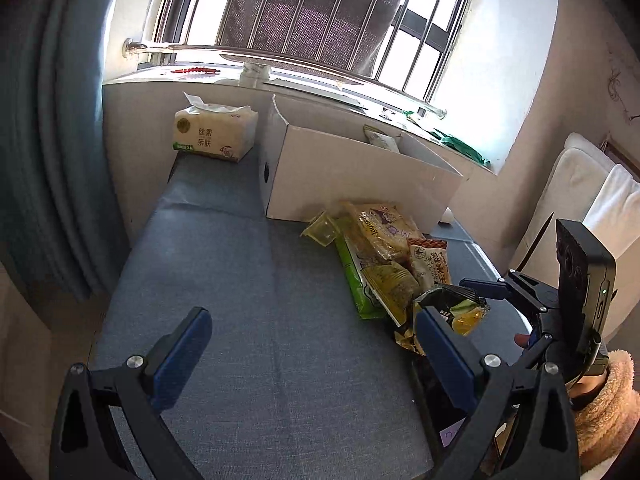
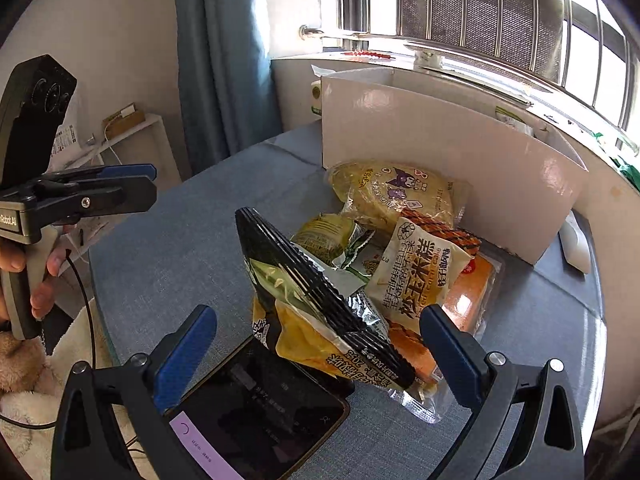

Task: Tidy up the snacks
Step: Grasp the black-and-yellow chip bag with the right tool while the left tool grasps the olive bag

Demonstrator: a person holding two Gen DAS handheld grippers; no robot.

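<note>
Snacks [image 2: 384, 248] lie piled between the spread right claw [image 2: 320, 344] fingers.

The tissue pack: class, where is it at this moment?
In the left wrist view the tissue pack sits at the far left of the blue table, against the wall under the window, just left of the white cardboard box.

Both wrist views over snack pile [image 1: 384, 256]
</note>
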